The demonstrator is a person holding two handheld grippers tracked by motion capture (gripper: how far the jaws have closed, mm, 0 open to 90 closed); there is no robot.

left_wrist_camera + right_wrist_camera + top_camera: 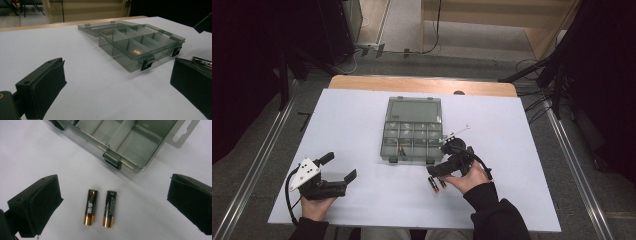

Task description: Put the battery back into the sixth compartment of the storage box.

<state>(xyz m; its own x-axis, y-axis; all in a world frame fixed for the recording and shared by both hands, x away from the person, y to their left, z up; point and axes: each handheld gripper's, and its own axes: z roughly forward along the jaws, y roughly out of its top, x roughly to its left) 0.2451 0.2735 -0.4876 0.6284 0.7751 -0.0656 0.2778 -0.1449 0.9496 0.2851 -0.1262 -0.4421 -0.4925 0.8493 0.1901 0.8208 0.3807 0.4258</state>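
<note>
Two black-and-gold AA batteries [90,206] [109,208] lie side by side on the white table, just in front of the box's near right corner. My right gripper [115,181] hovers open over them, one jaw on each side, touching neither. From above, the pair [435,185] lies under that gripper [437,172]. The clear grey compartment box [413,131] stands open, lid laid flat behind it. One battery [136,52] rests in a front compartment. My left gripper [339,167] rests open and empty at the table's near left, pointing at the box [140,42].
The white board [362,120] covers a wooden table whose far edge [422,84] shows. Black latches [147,65] stick out from the box's front wall. Floor, cables and dark stands surround the table.
</note>
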